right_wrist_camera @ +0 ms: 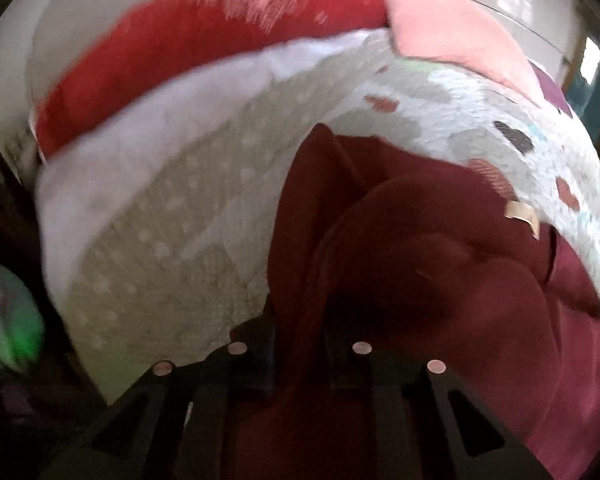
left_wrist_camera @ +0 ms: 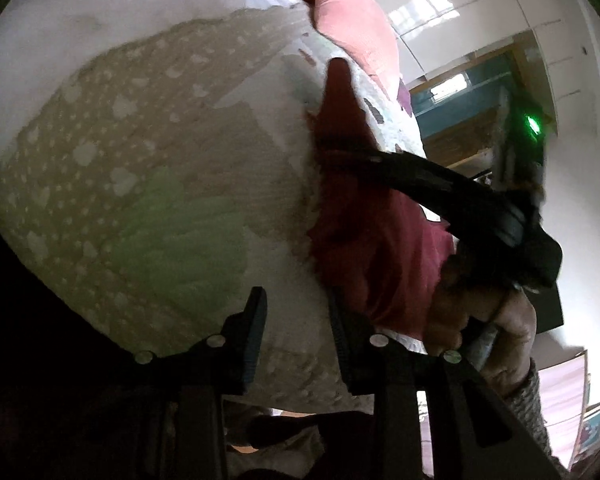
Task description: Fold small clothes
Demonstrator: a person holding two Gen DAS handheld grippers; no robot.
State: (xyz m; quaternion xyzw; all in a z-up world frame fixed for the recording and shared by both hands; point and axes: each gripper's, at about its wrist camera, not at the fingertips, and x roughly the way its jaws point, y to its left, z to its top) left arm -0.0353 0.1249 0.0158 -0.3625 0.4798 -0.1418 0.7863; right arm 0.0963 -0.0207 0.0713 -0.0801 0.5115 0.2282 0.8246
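Observation:
A dark red garment [left_wrist_camera: 372, 248] lies on a patterned quilt [left_wrist_camera: 148, 184]. In the left wrist view my left gripper [left_wrist_camera: 296, 332] is open and empty, its jaws just left of the garment's near edge. My right gripper [left_wrist_camera: 340, 152] reaches in from the right with a corner of the garment rising from its tip. In the right wrist view the right gripper [right_wrist_camera: 298, 332] is shut on the dark red garment [right_wrist_camera: 420, 280], whose cloth bunches up between and over the jaws. A beige tag [right_wrist_camera: 522, 212] shows on the garment.
The quilt [right_wrist_camera: 172, 256] has beige dotted and green patches. A bright red cloth [right_wrist_camera: 188, 52] and a pink cloth [right_wrist_camera: 448, 28] lie at the far side. A wall and a doorway [left_wrist_camera: 472, 92] stand to the right. The person's hand [left_wrist_camera: 500, 328] holds the right gripper.

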